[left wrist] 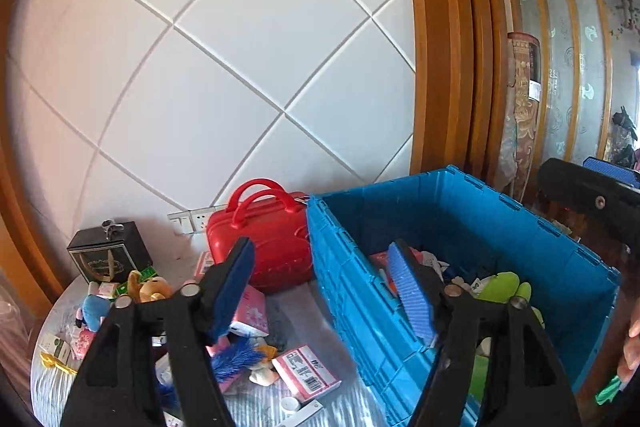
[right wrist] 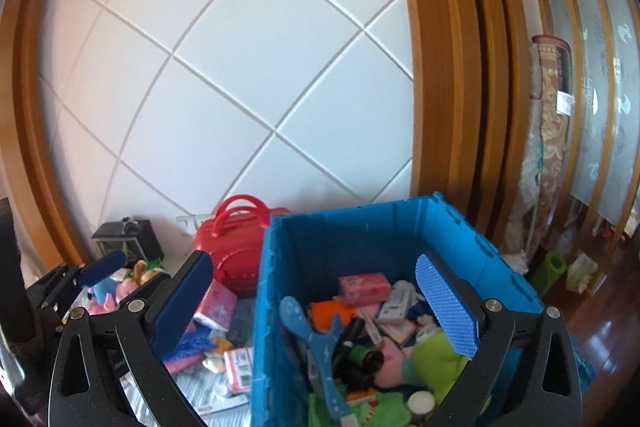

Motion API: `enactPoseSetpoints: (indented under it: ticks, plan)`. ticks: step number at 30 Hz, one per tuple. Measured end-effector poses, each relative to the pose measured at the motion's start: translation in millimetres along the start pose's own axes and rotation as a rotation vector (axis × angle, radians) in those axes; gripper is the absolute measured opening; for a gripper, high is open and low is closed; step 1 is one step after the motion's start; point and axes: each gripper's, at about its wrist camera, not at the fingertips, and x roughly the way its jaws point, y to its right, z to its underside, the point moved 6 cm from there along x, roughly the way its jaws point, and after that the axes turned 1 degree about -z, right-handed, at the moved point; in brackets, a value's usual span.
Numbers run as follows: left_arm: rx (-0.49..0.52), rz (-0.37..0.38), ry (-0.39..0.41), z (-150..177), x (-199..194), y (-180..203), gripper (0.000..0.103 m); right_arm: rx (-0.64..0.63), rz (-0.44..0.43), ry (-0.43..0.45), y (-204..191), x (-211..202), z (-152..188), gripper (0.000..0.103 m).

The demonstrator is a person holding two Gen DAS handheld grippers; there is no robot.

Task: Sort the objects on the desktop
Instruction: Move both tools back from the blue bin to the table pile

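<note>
Big blue crate (right wrist: pixel 400 243) takes up the right side of the tabletop (left wrist: pixel 280 403), and it's already half full: green plush (right wrist: pixel 434 357), a pink box (right wrist: pixel 363 286), a blue paddle-shaped toy (right wrist: pixel 316 339), dark bottles and small cartons. To its left, against the wall, sits a red case (left wrist: pixel 264 239) and a black box (left wrist: pixel 106 255). The stuff not yet sorted is the loose pile in front of those: plush toys (left wrist: pixel 120 299), a blue brush (left wrist: pixel 236 357), a barcode carton (left wrist: pixel 306 371), pink packets.

Left gripper (left wrist: pixel 324 291) hangs over the crate's near-left wall, jaws wide, nothing between them. Right gripper (right wrist: pixel 316 307) is over the crate itself, jaws as wide as they go, also empty (so I'd guess we're between drops, not mid-carry).

Next move, I reckon: swing a gripper back left and down to the pile, pick one loose thing like the carton or brush, and line the jaws up across its narrow side before closing.
</note>
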Motion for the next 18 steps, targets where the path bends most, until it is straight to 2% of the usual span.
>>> enactPoseSetpoints:
  ticks: [4,8,16,18]
  plan:
    - [-0.012,-0.007,0.038,10,-25,-38,0.079,-0.022,-0.053,-0.005,-55,-15,8,0.103]
    - [-0.044,-0.003,0.044,25,-40,-78,0.079,-0.059,-0.021,0.003,-104,-22,22,0.103]
    - [-0.063,-0.004,-0.019,75,-46,-142,0.079,-0.083,-0.009,-0.034,-175,3,80,0.103]
    - [-0.059,-0.023,-0.046,90,-44,-154,0.079,-0.095,-0.010,-0.052,-188,9,97,0.103]
